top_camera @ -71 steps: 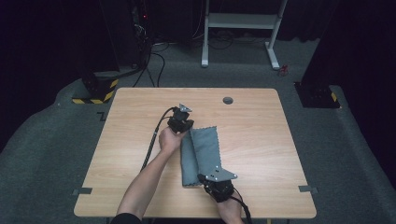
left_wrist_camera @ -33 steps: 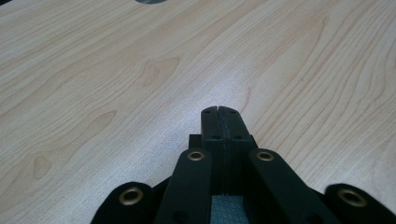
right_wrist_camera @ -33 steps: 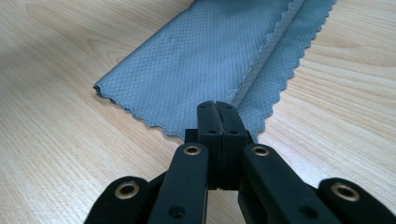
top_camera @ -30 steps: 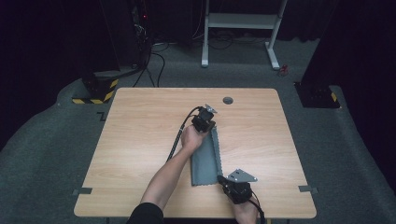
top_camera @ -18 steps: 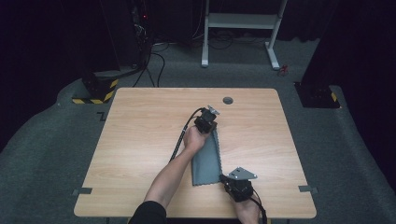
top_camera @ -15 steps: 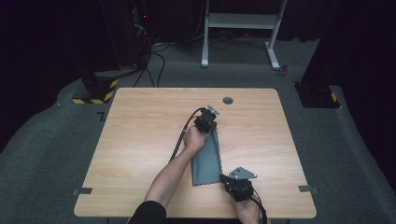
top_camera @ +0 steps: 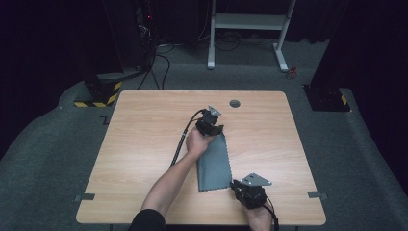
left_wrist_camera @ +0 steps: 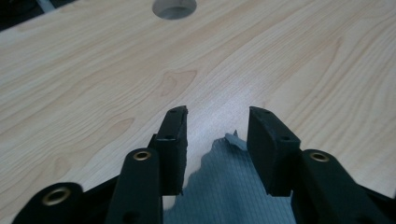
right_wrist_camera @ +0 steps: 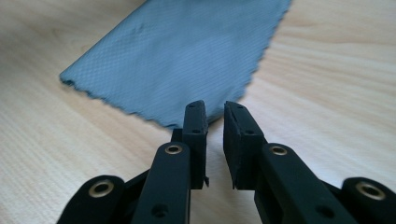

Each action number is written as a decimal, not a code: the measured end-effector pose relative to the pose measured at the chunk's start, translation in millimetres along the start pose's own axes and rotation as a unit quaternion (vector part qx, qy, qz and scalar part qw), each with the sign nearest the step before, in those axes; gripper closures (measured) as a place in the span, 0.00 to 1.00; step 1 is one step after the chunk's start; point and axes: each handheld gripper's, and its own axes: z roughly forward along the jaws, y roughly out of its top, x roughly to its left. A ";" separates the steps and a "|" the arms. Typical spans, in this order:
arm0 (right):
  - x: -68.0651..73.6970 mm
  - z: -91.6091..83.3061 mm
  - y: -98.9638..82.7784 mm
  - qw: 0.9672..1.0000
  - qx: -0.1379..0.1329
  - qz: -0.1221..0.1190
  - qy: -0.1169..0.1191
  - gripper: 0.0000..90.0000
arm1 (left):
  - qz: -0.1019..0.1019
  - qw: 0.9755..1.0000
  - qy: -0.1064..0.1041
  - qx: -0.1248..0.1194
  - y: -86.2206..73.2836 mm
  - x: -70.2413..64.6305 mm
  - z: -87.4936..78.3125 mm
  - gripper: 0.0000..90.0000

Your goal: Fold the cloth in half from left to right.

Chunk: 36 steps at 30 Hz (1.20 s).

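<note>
Here, a grey cloth [top_camera: 214, 163], folded into a narrow strip, lay on the wooden table [top_camera: 134, 139] near its middle, running from about 12 o'clock down to 6 o'clock in the high view. The left gripper [top_camera: 210, 121] sat at the strip's 12 o'clock end, held by the left hand [top_camera: 197, 142]. In the left gripper view its 2 jaws stood wide apart with the cloth's pinked edge [left_wrist_camera: 229, 140] lying between them on the table, gripped by neither. A round hole [top_camera: 235, 103] in the tabletop lay just beyond, toward 1 o'clock. The right gripper [top_camera: 239, 185] rested at the strip's 6 o'clock end, near the corner at 5 o'clock. In the right gripper view its jaws were nearly together, a narrow gap remaining, holding nothing; the cloth's corner [right_wrist_camera: 187, 119] lay just ahead of the tips.
</note>
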 end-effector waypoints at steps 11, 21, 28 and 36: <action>-5.5 14.7 21.3 0.999 -0.003 -0.039 0.014 0.89 | 0.025 1.000 -0.009 0.016 -65.7 -14.2 -59.7 0.56; -3.1 28.2 21.6 0.996 0.033 -0.078 0.023 0.86 | 0.016 0.999 0.005 0.038 -108.5 -12.2 -76.8 0.54; -10.7 22.7 16.9 0.997 0.032 -0.064 0.026 0.82 | -0.003 1.000 -0.004 0.022 -116.2 -20.0 -99.5 0.53; -13.1 22.5 19.1 0.998 0.028 -0.057 0.022 0.77 | 0.005 0.999 -0.036 0.026 -136.4 -58.7 -118.1 0.51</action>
